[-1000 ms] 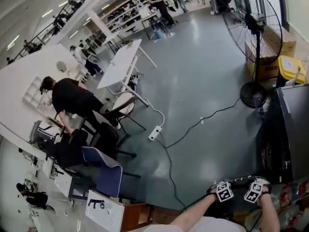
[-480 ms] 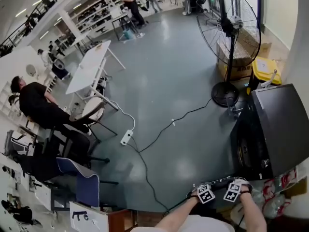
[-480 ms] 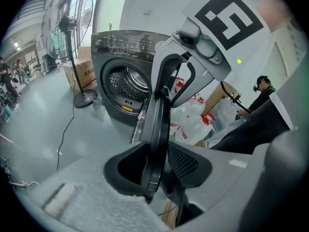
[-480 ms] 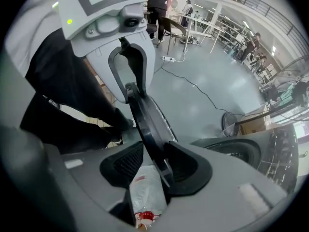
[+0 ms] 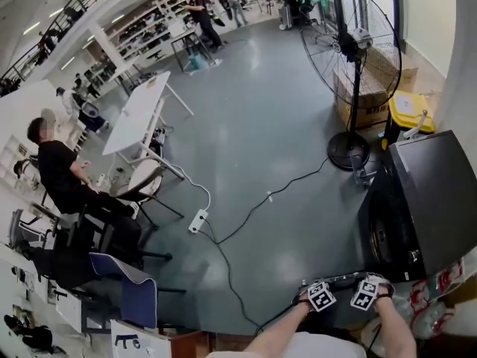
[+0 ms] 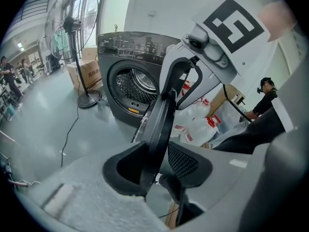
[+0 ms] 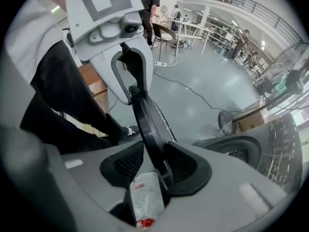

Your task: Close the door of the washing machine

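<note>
The dark grey washing machine (image 5: 428, 192) stands at the right of the head view, its round drum opening (image 6: 133, 87) uncovered. Its door (image 6: 157, 124) is swung out and seen edge-on. My left gripper (image 6: 157, 161) is shut on the door's rim, the dark edge running up between its pads. My right gripper (image 7: 159, 166) grips the same door rim (image 7: 147, 124) from the opposite side. The two grippers face each other: the right one shows as a marker cube (image 6: 229, 25) in the left gripper view. In the head view both sit low, the left gripper (image 5: 320, 295) beside the right gripper (image 5: 365, 293).
A tall pedestal fan (image 5: 350, 58) stands past the machine, with a yellow bin (image 5: 408, 110) and cardboard box behind. A cable and power strip (image 5: 197, 220) cross the floor. Plastic bags (image 5: 440, 286) lie beside the machine. A person (image 5: 67, 177) sits at left by chairs and a white table.
The head view has swung, so more of the washing machine shows at the right. Both grippers stay close together on the door's edge, shifted slightly left in the picture.
</note>
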### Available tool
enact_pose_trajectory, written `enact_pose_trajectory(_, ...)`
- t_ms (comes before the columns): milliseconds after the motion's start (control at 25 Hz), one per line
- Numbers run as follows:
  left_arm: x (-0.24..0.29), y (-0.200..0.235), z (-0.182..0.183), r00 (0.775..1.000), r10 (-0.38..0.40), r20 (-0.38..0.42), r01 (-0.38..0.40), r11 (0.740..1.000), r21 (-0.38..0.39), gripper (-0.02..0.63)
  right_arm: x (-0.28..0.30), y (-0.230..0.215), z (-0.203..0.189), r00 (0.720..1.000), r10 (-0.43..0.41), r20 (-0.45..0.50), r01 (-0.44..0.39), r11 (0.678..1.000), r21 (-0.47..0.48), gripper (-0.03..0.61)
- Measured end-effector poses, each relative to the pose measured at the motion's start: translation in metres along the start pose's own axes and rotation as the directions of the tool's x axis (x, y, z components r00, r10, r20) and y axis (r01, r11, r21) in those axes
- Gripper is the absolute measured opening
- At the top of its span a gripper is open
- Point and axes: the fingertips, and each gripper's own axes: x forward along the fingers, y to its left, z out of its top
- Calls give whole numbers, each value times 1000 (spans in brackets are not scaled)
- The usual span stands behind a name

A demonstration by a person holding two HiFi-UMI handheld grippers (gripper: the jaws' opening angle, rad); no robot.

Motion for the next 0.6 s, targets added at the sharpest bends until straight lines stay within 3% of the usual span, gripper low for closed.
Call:
enact_pose_trajectory(160,-1,16,3,1000,-6,9,6,1000,-28,153,5,-10,4,1000,-19,4,19,998,53,155)
enact_pose_trajectory(400,-8,36,11,999,-28,18,28,999,-17,160,3,-27,11,999,-10,-43,13,996,86,155)
enact_pose_trajectory(600,-5,53,19,999,-47,19,47,999,14,164,5,-38,17,999,-25,-21,29,986,165,155)
